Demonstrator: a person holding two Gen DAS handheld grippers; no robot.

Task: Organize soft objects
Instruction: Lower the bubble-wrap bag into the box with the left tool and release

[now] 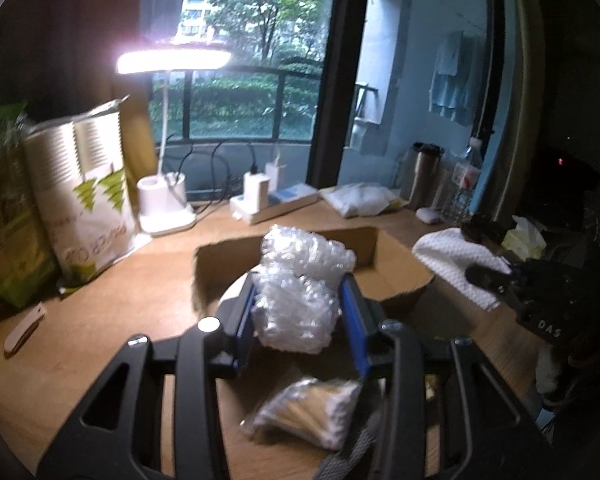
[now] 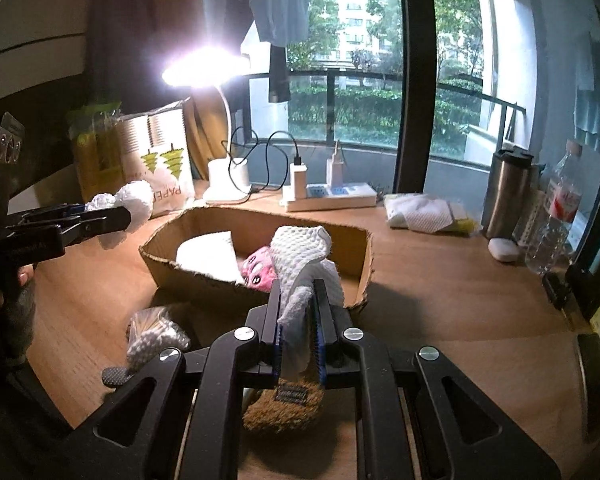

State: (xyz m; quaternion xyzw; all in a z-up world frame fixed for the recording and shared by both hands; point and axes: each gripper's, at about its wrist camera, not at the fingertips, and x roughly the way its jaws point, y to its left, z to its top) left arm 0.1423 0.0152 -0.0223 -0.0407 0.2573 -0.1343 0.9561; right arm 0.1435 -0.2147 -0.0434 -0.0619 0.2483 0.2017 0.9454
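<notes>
- Cardboard box sits mid-desk, open-topped, holding a white cloth and a pink toy.
- Right gripper, at the box's near edge, is clamped on a white towel.
- Left gripper, at the box's left side, pinches a bubble wrap wad.
- Cotton swab bag lies just before the box.

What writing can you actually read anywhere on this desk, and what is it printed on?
"PAPER CU", rest cut off: white paper cup bag, reading sideways.
"PAPE": same bag in the right wrist view.
"DAS": black body of the right claw, as the left camera sees it.
Water bottle label, brown plush tag, left claw lettering: too blurred.
</notes>
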